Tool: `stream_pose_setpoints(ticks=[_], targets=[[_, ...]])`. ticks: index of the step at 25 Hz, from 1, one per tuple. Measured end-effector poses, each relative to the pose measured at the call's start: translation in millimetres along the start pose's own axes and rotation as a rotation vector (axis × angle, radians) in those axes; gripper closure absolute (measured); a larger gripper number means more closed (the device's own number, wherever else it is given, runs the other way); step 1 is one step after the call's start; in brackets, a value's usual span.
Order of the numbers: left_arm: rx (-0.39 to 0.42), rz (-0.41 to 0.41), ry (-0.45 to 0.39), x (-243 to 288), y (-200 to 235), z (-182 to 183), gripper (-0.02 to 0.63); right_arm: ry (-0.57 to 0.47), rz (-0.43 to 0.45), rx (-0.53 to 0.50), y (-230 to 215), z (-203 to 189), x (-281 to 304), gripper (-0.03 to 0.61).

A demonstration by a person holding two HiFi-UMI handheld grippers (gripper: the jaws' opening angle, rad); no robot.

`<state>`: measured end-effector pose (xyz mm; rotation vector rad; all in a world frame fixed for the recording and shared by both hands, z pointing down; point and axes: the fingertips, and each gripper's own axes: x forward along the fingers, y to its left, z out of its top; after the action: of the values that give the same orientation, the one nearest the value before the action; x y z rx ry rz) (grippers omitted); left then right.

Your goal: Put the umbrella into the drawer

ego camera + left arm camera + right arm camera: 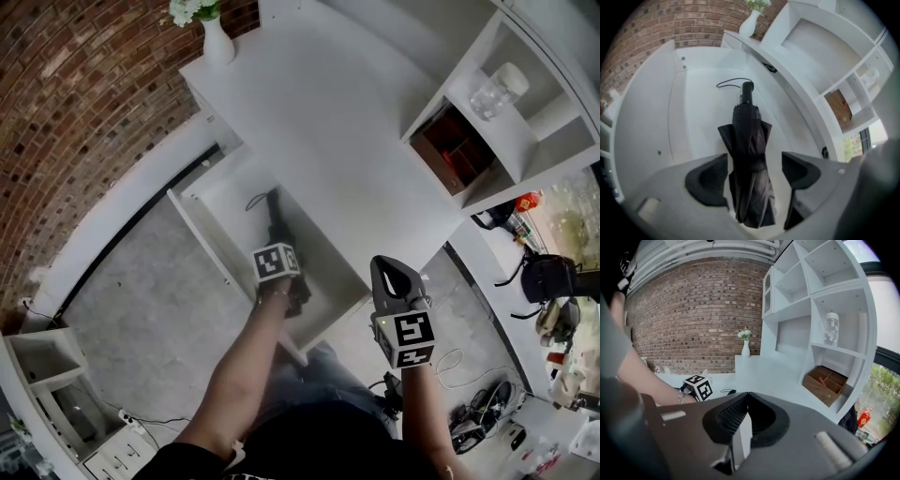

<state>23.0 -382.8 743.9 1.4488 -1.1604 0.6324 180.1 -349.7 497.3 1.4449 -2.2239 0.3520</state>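
Umbrella (749,159): flat inside drawer (693,108). Left gripper (754,158): jaws spread astride it, not gripping; best lifted straight out of drawer, clear of fabric. Right gripper (745,401): pressed together, empty.

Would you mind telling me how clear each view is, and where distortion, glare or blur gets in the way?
Head view: sharp, evenly lit, edges bowed by the lens; the black umbrella shows little detail against the white drawer. Left gripper view: strong fisheye, dark round border, umbrella crisp, near jaws soft. Right gripper view: shelves curved, right edge washed out by daylight, jaws blurred.
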Motion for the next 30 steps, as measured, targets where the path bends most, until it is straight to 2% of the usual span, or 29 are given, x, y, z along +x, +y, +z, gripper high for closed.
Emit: stream_pose_setpoints(ticks=[15, 21, 30], targets=[[0.105, -0.139, -0.144, -82, -17, 24, 0.253, -0.088, -0.079, -0.001, 24, 31, -39, 0.575], [0.138, -0.186, -0.199, -120, -14, 23, 0.253, -0.121, -0.123, 0.0, 38, 37, -64, 0.575], [0.257, -0.244, -0.314, -186, -4, 23, 0.253, -0.195, -0.193, -0.003, 70, 51, -104, 0.575]])
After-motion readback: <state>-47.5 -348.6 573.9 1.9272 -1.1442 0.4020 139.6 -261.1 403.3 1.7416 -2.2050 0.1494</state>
